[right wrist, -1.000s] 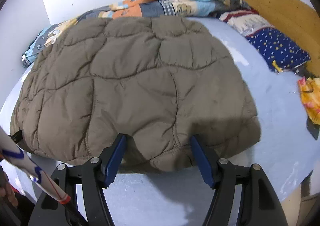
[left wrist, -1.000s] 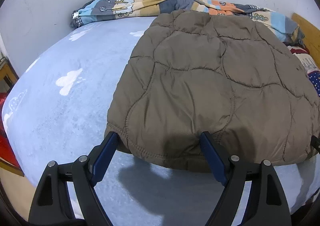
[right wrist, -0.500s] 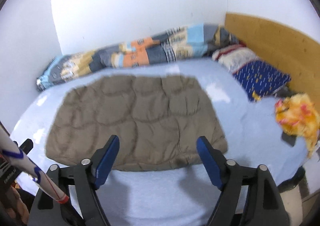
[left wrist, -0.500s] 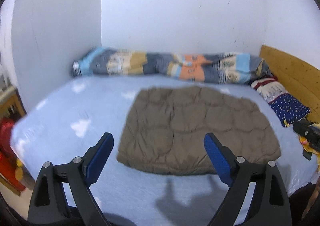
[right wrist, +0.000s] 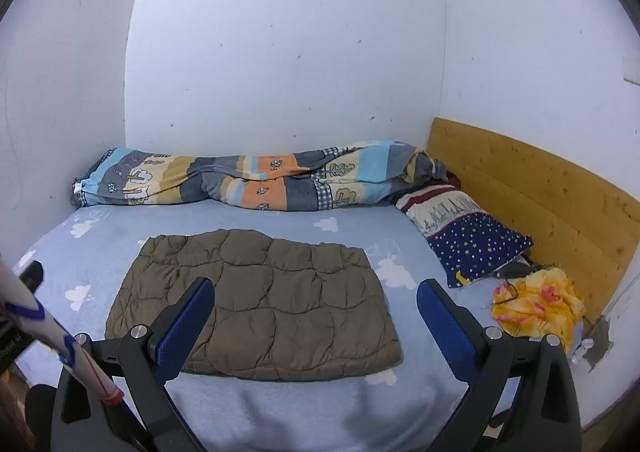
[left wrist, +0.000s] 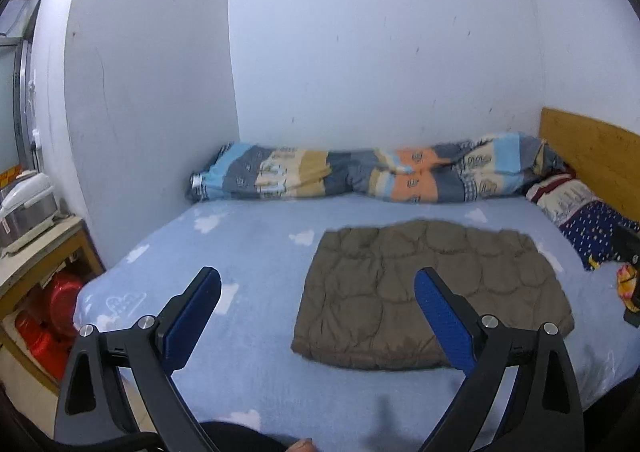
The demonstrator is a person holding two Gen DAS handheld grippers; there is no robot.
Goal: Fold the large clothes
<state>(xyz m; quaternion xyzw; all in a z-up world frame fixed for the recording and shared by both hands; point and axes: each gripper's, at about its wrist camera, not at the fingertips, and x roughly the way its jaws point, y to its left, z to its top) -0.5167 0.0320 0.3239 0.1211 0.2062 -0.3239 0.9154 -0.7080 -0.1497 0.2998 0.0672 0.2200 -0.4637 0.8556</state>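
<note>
A brown quilted jacket (left wrist: 432, 292) lies folded into a flat rectangle on the light blue bed sheet (left wrist: 248, 252); it also shows in the right wrist view (right wrist: 260, 300). My left gripper (left wrist: 318, 316) is open and empty, held back from the bed's near edge, well short of the jacket. My right gripper (right wrist: 316, 322) is open and empty too, pulled back above the near edge. Neither touches the jacket.
A rolled patterned duvet (left wrist: 380, 175) lies along the far wall. A starry pillow (right wrist: 472, 240) and a yellow cloth (right wrist: 536, 308) lie at the right by the wooden headboard (right wrist: 540, 191). A side table with a rice cooker (left wrist: 24, 199) stands left of the bed.
Both grippers have pulled back and up from the jacket's near edge, where their fingers were on the hem. The whole folded jacket and the bed are now in view.
</note>
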